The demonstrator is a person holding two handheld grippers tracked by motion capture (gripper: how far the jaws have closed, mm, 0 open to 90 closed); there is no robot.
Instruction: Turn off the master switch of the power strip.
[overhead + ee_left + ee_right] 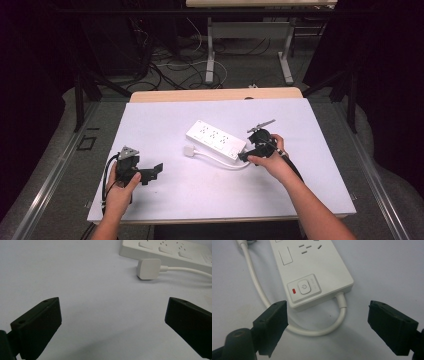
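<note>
Right gripper view: the right claw [327, 323] stands released, nothing between its jaws, just short of the switch end of the white power strip [312, 272] lying on the bench [165, 125]. Its plug [148, 268] rests beside it. The left claw [112, 326] is released too, over bare bench.

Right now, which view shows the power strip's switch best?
Right gripper view: the switch and its red indicator sit close and sharp. The high view shows the power strip small; the left gripper view catches its edge beyond the plug.
</note>
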